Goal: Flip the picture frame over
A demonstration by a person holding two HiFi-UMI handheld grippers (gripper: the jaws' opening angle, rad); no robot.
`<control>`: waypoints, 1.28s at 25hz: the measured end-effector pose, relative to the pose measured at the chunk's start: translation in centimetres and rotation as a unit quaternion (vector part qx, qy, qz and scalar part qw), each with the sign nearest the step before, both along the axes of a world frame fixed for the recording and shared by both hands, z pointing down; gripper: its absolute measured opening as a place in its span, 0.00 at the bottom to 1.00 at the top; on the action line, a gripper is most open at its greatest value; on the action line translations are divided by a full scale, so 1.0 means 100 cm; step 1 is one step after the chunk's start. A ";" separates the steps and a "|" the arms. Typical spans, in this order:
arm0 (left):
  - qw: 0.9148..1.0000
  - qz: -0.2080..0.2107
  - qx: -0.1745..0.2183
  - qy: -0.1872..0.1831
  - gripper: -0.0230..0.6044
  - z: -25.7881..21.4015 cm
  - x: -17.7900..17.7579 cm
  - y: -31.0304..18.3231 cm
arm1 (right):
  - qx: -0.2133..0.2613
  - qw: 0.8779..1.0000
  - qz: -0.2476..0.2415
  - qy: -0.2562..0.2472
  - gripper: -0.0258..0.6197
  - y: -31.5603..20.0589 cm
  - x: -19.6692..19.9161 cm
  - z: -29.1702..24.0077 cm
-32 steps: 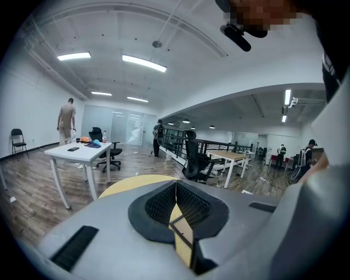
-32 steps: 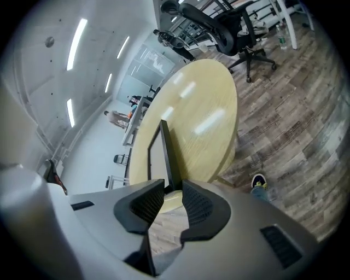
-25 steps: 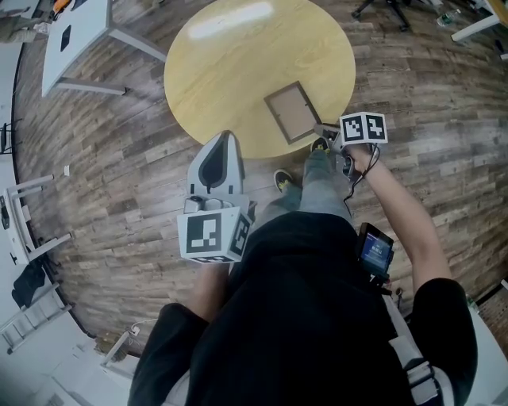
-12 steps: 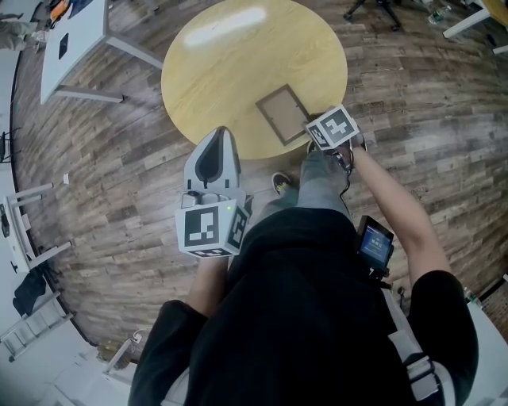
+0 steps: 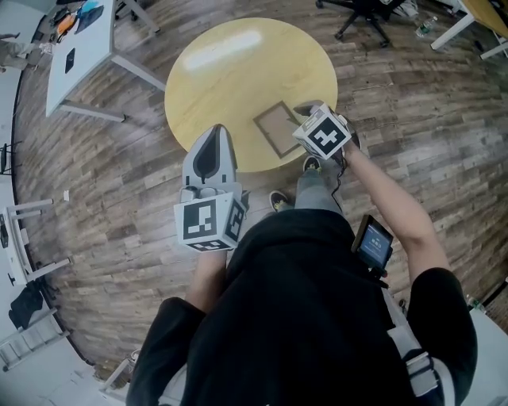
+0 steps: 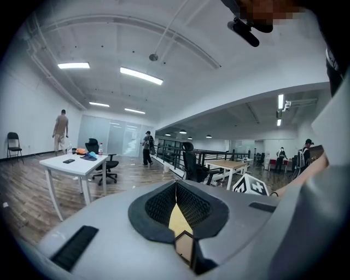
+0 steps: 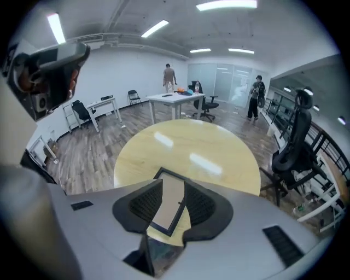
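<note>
A dark-edged picture frame (image 5: 275, 127) is at the near right edge of the round yellow table (image 5: 230, 63). My right gripper (image 5: 302, 116) is shut on the frame's right edge and holds it tilted, raised off the tabletop. In the right gripper view the frame (image 7: 169, 205) stands edge-on between the pads, over the table (image 7: 219, 147). My left gripper (image 5: 216, 133) hovers at the table's near edge, left of the frame, apart from it. Its pads meet at the tips (image 6: 176, 185), with nothing held.
A white desk (image 5: 79, 40) stands at the far left and a black office chair (image 5: 361, 12) beyond the table. Wooden floor surrounds the table. The person's shoes (image 5: 279, 198) are by its near edge. People stand far off (image 7: 169, 76).
My right gripper has risen and rolled, lifting the frame's right edge off the table and carrying it slightly left. The left gripper has risen a little.
</note>
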State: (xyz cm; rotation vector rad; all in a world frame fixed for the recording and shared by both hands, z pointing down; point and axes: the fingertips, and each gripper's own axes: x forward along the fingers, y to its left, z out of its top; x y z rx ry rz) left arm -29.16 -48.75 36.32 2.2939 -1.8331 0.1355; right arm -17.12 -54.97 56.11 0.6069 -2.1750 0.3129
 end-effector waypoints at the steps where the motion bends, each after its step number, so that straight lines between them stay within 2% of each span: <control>1: 1.000 0.000 0.004 0.000 0.07 -0.003 0.000 0.000 | 0.025 1.000 -0.003 -0.012 0.24 -0.002 -0.003 -0.016; 4: 1.000 0.001 0.018 0.001 0.07 -0.014 0.001 -0.002 | 0.120 0.989 -0.020 -0.081 0.24 -0.005 -0.017 -0.082; 6: 1.000 0.002 0.028 0.004 0.07 -0.022 0.002 -0.004 | 0.186 0.970 -0.024 -0.152 0.24 -0.001 -0.027 -0.135; 8: 0.999 0.003 0.041 0.008 0.07 -0.032 0.003 -0.004 | 0.243 0.945 -0.014 -0.219 0.19 0.006 -0.030 -0.185; 10: 0.999 0.003 0.052 0.012 0.07 -0.039 0.002 -0.002 | 0.276 0.925 0.000 -0.262 0.11 0.014 -0.029 -0.220; 12: 0.998 0.003 0.056 0.016 0.07 -0.041 0.001 -0.001 | 0.284 0.916 0.012 -0.283 0.07 0.020 -0.025 -0.234; 20: 0.998 0.011 0.051 0.025 0.07 -0.037 0.005 0.000 | 0.270 0.917 0.062 -0.288 0.07 0.015 -0.001 -0.227; 32: 0.998 0.017 0.049 0.023 0.07 -0.036 0.008 0.000 | 0.276 0.920 0.046 -0.273 0.07 0.019 -0.005 -0.226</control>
